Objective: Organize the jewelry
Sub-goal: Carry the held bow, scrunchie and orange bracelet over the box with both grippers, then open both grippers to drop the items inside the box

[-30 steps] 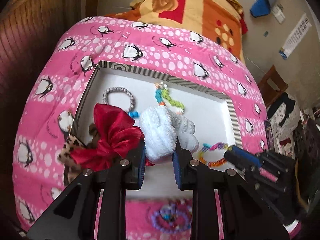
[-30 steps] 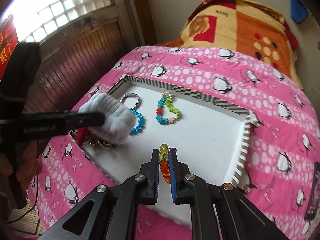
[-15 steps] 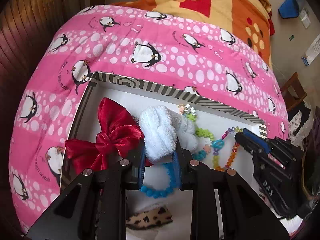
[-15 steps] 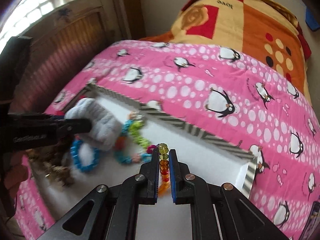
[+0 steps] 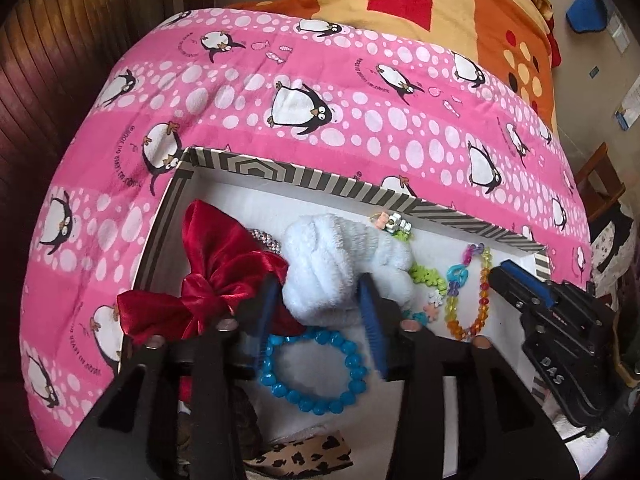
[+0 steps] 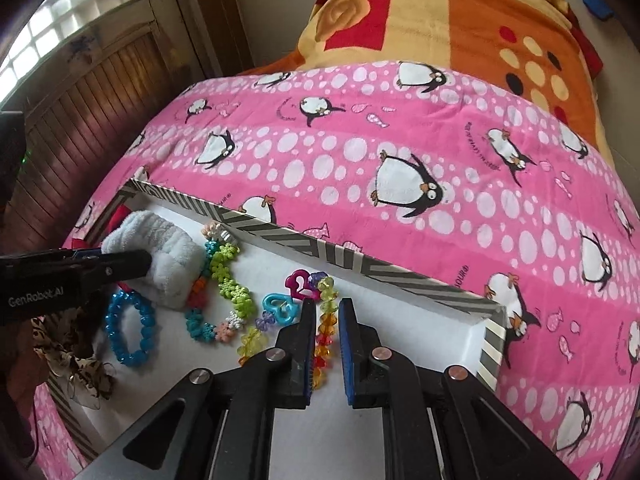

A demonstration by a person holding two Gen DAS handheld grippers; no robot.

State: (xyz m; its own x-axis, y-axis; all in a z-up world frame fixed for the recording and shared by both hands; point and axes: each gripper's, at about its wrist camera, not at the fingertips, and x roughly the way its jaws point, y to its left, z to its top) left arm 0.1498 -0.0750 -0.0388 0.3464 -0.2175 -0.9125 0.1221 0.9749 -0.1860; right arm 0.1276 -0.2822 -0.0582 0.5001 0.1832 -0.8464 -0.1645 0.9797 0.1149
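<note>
Here the work surface is a bed covered by a pink penguin-print blanket, with an orange and yellow blanket heaped at its far end. A shallow white tray with a grey striped rim lies on the pink blanket. Dark wood panelling lines the wall to the left, below a glass-block window. A wooden chair stands by the far wall on the right.

The left tool is clenched on a white fluffy scrunchie, held over the tray's left part. A red satin bow sits just beside it, and a blue bead bracelet lies on the tray floor below it. A leopard-print hair tie lies at the tray's near edge.

The right tool stands released, its jaws parted on either side of an orange and yellow bead bracelet that lies on the tray floor. A green flower bracelet lies between the two tools, near the far rim.
</note>
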